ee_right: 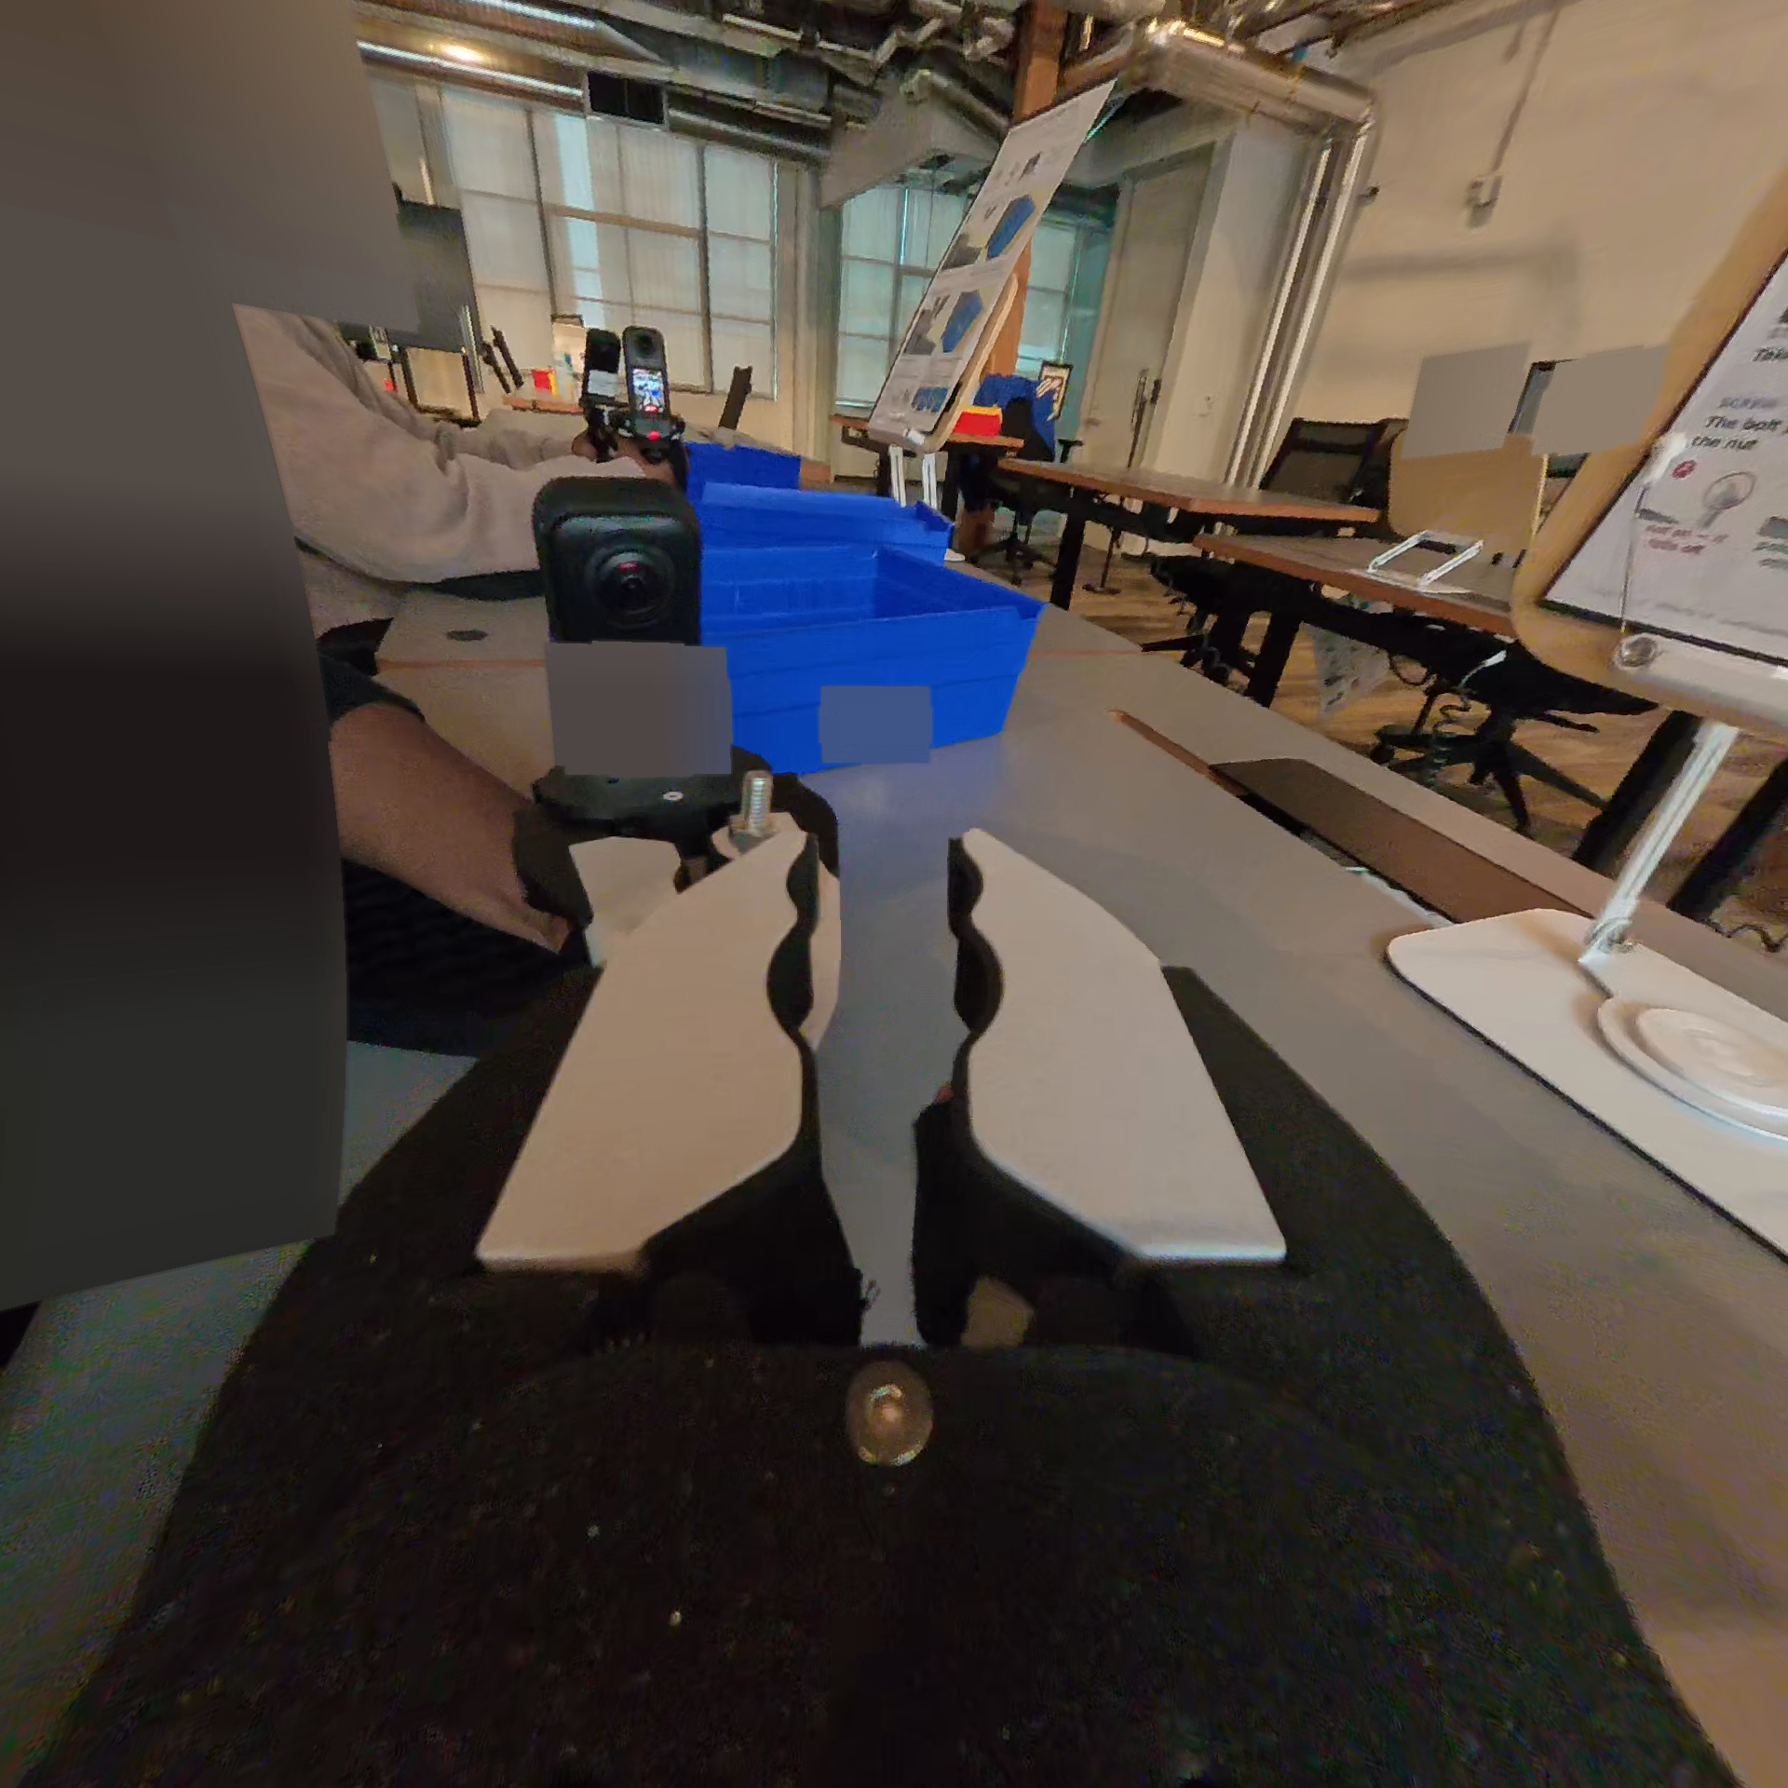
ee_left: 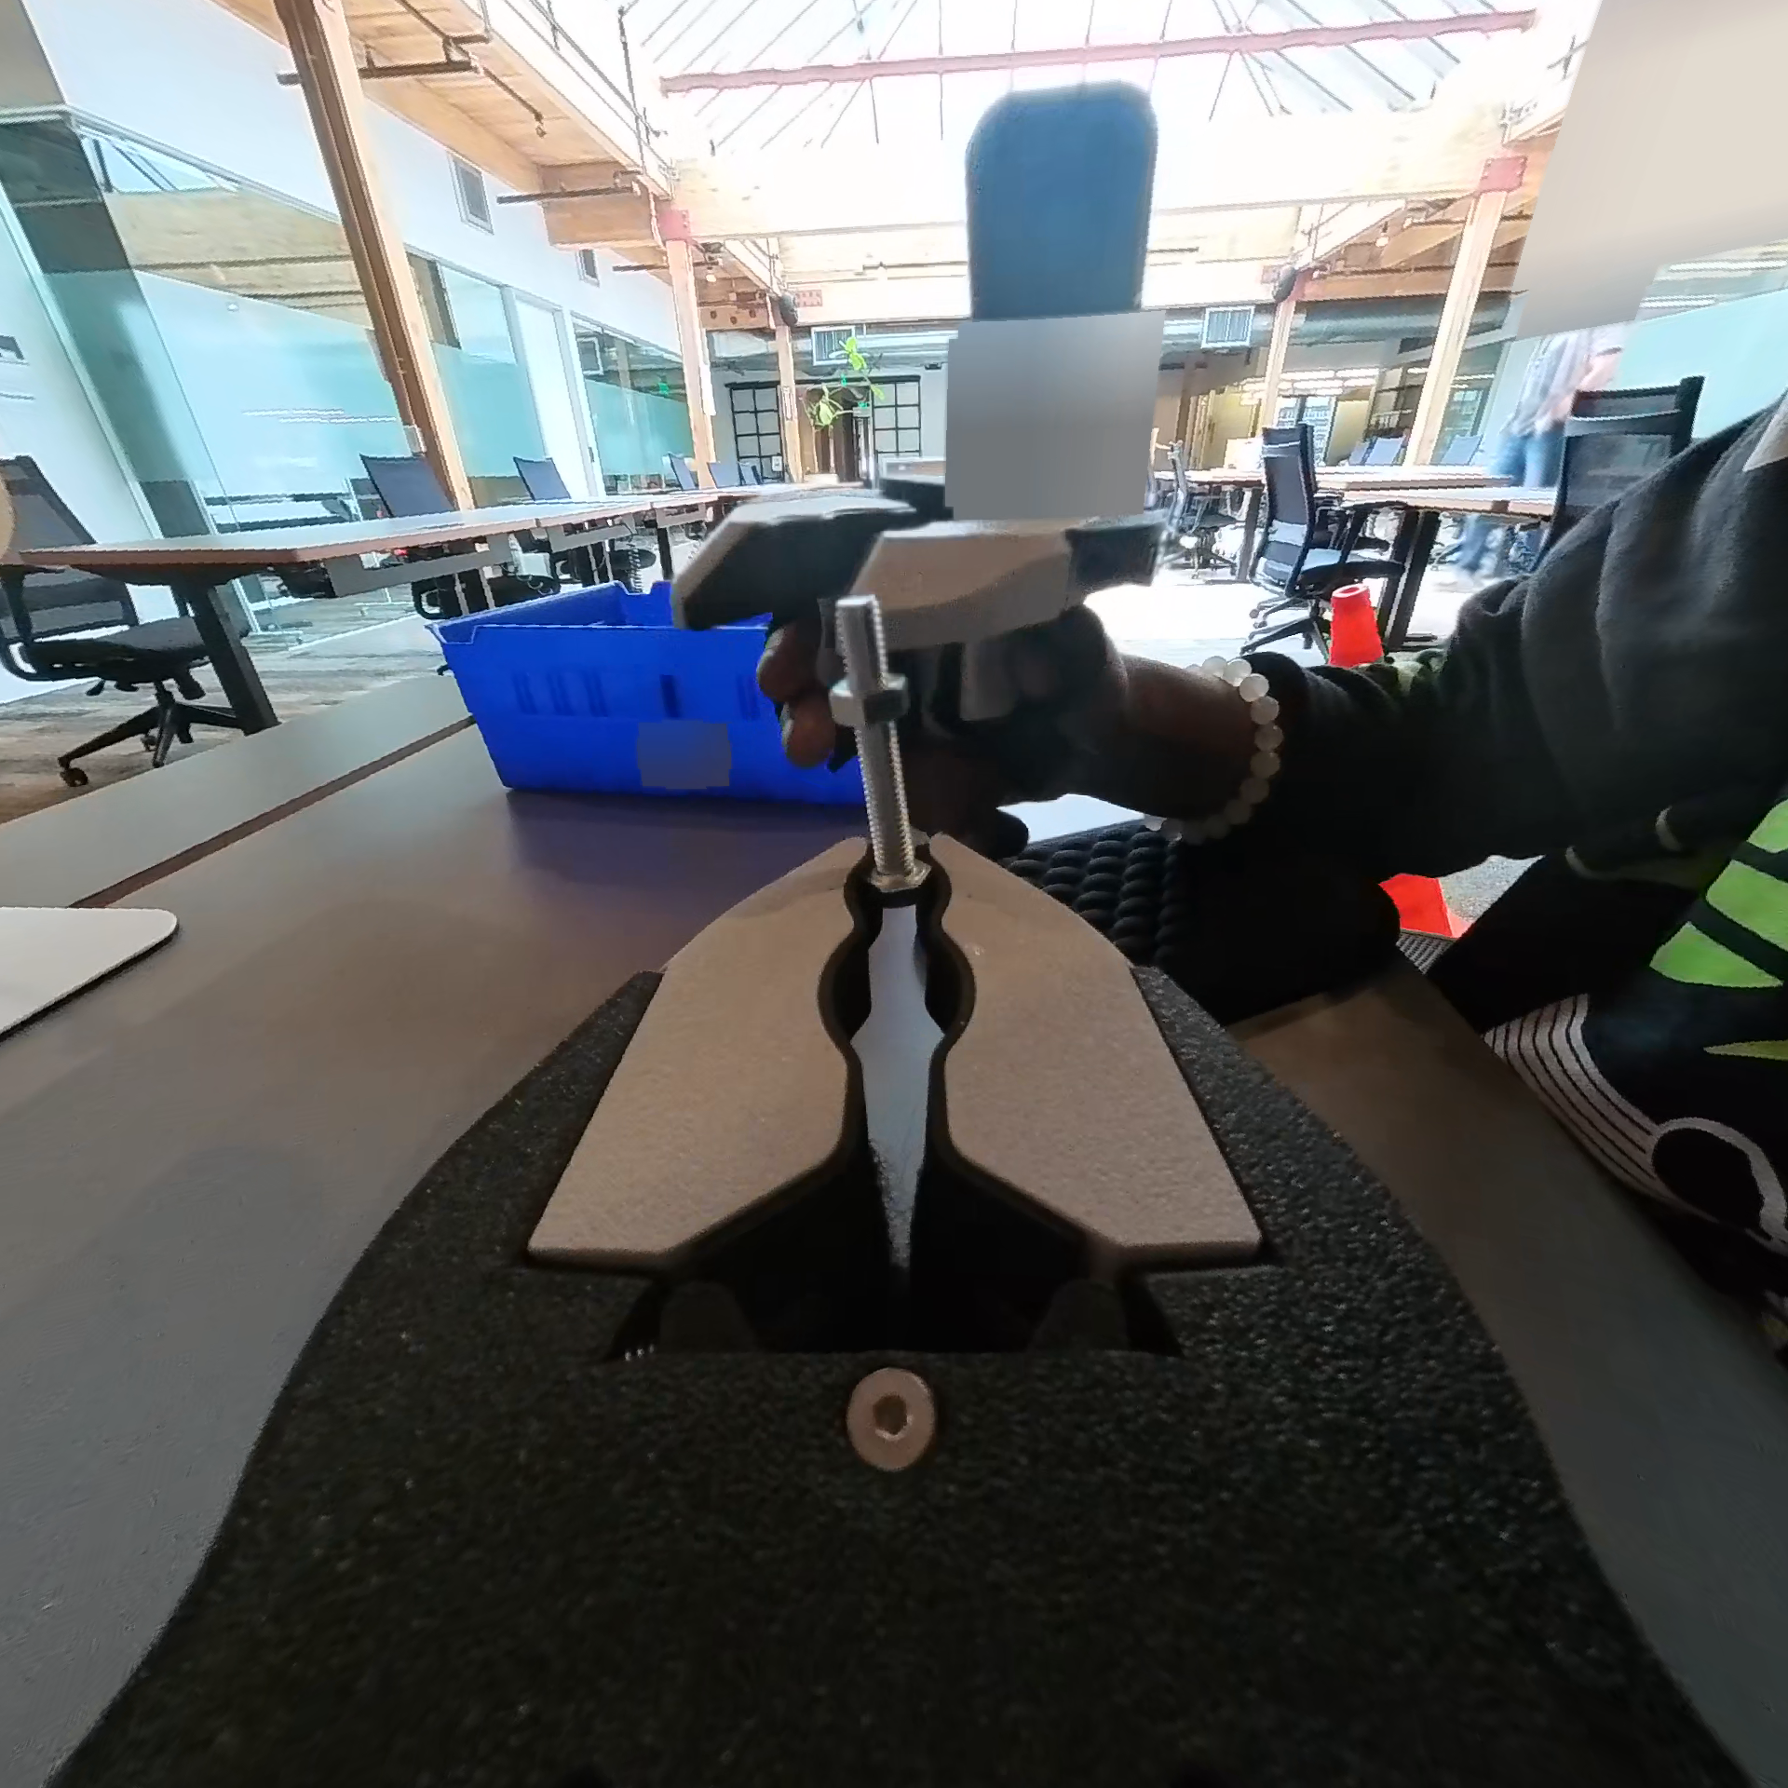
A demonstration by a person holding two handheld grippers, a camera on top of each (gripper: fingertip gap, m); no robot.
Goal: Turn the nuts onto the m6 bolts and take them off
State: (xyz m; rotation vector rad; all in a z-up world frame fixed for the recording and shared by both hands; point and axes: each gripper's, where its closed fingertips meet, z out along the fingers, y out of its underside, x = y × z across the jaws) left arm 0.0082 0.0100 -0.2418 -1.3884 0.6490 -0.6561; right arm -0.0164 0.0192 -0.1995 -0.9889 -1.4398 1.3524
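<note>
Left gripper [ee_left: 895, 861] jaws clamp upright bolt [ee_left: 876, 745], nut [ee_left: 868, 695] midway up; right gripper [ee_right: 890, 851] jaws open, beside bolt.

Bolt [ee_left: 876, 745] head hidden inside the left gripper's [ee_left: 895, 871] closed tips. In the right view the near finger [ee_right: 677, 977] covers the bolt's [ee_right: 756, 799] lower shank. Stand [ee_right: 1587, 977] cut off at right edge.

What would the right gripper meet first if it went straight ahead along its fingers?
Between the right gripper fingers only bare table shows; farther on, slightly left, stands the blue bin. Depth is uncertain.
</note>
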